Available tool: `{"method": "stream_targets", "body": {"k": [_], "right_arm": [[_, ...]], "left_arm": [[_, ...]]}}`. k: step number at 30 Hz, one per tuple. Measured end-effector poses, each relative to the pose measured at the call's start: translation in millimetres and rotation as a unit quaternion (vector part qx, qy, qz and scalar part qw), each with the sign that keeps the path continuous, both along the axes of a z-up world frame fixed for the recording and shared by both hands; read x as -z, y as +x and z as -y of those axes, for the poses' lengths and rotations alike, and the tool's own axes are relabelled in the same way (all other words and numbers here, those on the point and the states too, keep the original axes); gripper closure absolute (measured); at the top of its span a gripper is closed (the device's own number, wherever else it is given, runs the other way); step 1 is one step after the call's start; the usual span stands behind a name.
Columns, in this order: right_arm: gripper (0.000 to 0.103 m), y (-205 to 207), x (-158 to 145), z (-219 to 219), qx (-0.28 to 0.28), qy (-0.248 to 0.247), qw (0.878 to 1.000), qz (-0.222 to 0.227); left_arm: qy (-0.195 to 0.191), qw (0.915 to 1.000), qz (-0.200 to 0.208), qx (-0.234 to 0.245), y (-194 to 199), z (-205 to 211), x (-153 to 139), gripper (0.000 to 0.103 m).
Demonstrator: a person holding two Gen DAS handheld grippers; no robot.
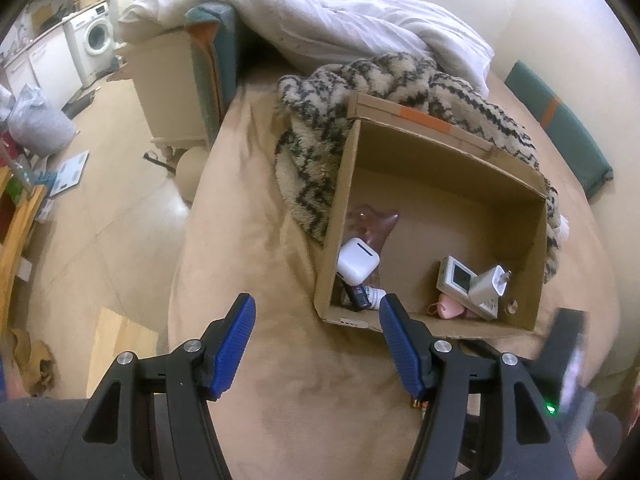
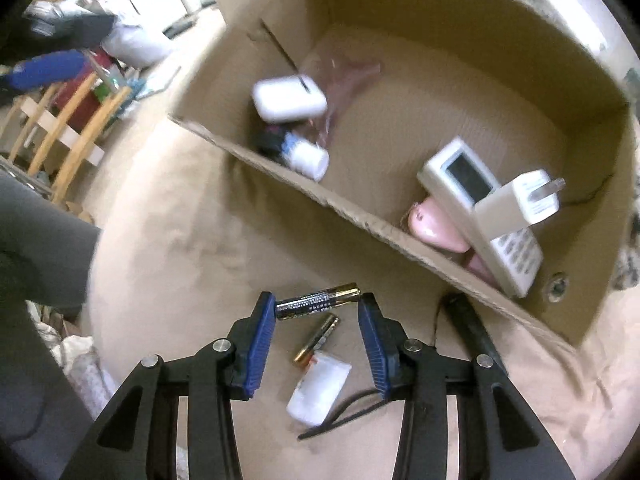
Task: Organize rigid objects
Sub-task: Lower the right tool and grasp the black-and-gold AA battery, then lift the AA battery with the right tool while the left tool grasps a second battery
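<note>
The right gripper (image 2: 318,306) clamps a black-and-gold battery (image 2: 318,303) end to end between its blue pads, just outside the near wall of the cardboard box (image 2: 360,216). Print on the battery is too blurred to read. A second battery (image 2: 317,339) and a white packet (image 2: 320,390) lie on the beige cover below it.

The left gripper (image 1: 316,310) stands released, holding nothing, beside the box.

Inside the box: a white case (image 2: 288,98), a white remote (image 2: 480,212) with unreadable keys, a white plug adapter (image 2: 520,204), and a pink item (image 2: 436,230).
</note>
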State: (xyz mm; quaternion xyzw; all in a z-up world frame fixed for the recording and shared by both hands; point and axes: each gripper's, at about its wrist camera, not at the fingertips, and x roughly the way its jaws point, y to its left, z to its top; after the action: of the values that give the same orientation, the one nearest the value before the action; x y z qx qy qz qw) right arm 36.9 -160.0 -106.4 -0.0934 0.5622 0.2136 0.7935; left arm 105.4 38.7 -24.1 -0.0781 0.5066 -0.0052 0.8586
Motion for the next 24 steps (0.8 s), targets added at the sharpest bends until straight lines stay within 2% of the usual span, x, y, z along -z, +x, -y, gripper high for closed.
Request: {"method": "stream_targets", "body": {"k": [8,13,19,24], "right_arm": [[0.059,-18,-68,32,0.026,0.052,0.995,0.076],[0.059,-23,-100,50,0.053,0.093,0.985,0.137],[0.058,-18,-115,76,0.088,0.121,0.97,0.191],[0.059,-12,-102,93,0.131,0.13,0.965,0.187]], "left_arm": [[0.024,0.9996,-0.011,0.01,0,10,11,0.042],[0.043,0.9989,-0.015,0.013,0,14,18,0.042],[0.069,0.9973,-0.02,0.016,1,17,27,0.042],[0.095,0.9947,-0.028,0.027,2,23,38,0.042]]}}
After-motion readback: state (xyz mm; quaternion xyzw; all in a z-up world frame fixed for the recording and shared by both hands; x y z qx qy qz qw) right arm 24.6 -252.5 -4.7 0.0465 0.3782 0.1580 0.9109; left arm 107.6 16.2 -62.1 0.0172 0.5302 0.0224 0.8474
